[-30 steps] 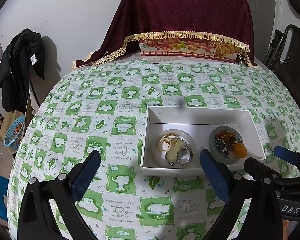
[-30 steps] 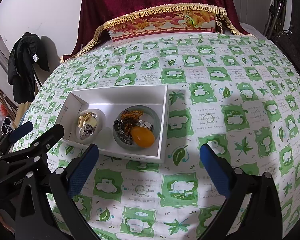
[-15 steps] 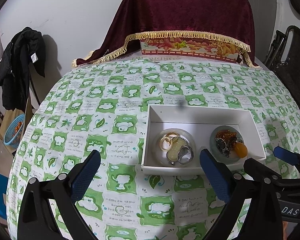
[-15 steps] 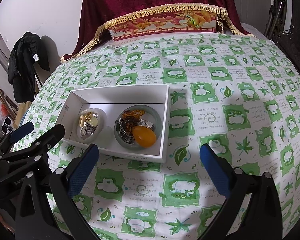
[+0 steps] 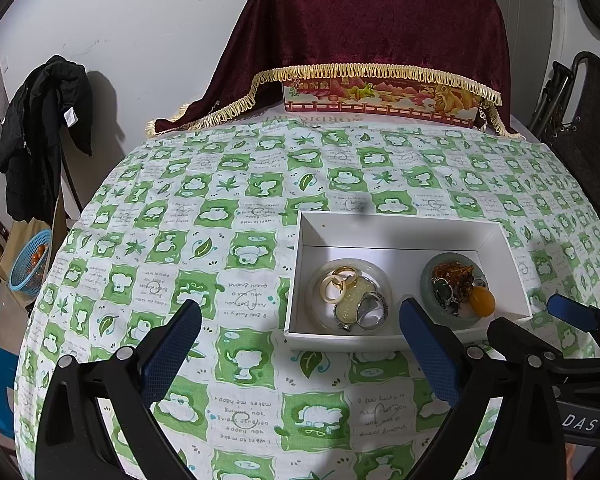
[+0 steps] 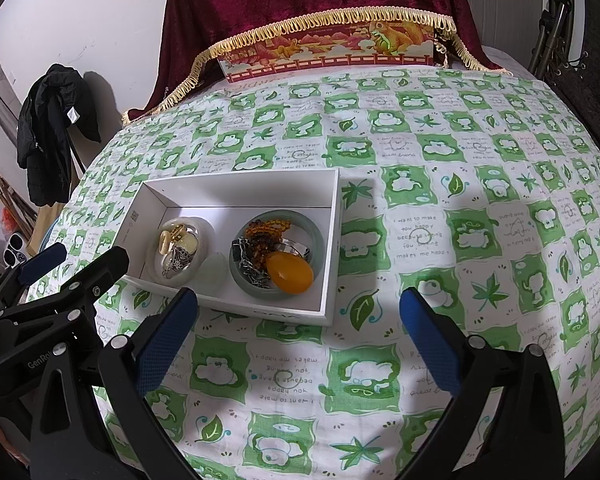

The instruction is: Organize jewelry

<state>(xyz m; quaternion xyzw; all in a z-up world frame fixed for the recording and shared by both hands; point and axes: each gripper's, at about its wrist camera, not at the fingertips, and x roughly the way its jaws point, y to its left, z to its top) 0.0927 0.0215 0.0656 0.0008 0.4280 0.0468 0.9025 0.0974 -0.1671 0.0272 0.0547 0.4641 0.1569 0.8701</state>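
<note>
A white open box (image 5: 396, 226) (image 6: 240, 190) sits on the green-checked tablecloth. Inside, a pale bangle (image 5: 324, 272) (image 6: 156, 270) rings several rings and a pale pendant (image 5: 352, 298). A green bangle (image 5: 426, 280) (image 6: 318, 236) rings amber beads, dark silver pieces and an orange oval stone (image 5: 483, 301) (image 6: 290, 273). My left gripper (image 5: 300, 344) is open and empty, just in front of the box's near left part. My right gripper (image 6: 298, 332) is open and empty, in front of the box's near right corner. Each gripper shows in the other's view.
A maroon fringed cloth (image 5: 380, 28) covers a decorated box (image 5: 380, 98) at the table's far edge. A black jacket (image 5: 44, 120) hangs at the left, a blue basket (image 5: 30, 264) on the floor below. A black folding chair (image 5: 580, 112) stands at the right.
Both grippers have drifted slightly back and up from the box; they stay open. Nothing in the box has moved.
</note>
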